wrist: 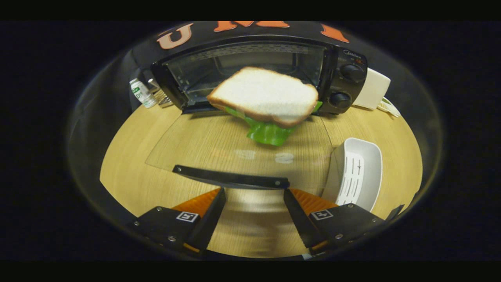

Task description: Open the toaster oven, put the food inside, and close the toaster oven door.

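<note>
Sandwich (263, 98) lies half across toaster oven (258, 70) mouth, well beyond my released gripper (254, 213); glass door (235, 156) closing may jam on it.

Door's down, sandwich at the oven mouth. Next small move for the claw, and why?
Probably reach the open claw forward over the door handle and nudge the sandwich deeper into the toaster oven. Its near edge and lettuce seem to overhang the lowered glass door, so lifting the door now would likely catch it. The claw holds nothing.
</note>
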The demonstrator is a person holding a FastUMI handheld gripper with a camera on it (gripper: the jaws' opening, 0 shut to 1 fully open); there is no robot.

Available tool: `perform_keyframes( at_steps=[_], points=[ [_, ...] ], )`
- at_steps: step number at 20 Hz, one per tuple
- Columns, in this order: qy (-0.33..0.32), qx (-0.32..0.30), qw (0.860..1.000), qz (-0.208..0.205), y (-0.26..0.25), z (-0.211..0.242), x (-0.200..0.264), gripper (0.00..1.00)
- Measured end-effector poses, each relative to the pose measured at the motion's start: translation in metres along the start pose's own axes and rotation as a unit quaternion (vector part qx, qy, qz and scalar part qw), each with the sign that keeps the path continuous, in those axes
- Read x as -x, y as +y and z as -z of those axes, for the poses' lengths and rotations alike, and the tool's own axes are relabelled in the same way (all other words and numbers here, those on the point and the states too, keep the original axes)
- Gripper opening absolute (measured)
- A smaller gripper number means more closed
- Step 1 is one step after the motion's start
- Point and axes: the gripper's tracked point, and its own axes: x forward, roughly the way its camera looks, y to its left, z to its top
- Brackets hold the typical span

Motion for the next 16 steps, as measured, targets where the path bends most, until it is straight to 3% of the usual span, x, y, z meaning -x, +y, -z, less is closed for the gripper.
perform_keyframes(
  at_steps=[3, 16],
  points=[
    [-0.032, 0.029, 0.999, 0.012, 0.000, -0.008, 0.006, 0.87],
    [-0.118, 0.041, 0.992, -0.014, 0.010, -0.076, 0.065, 0.89]
  ],
)
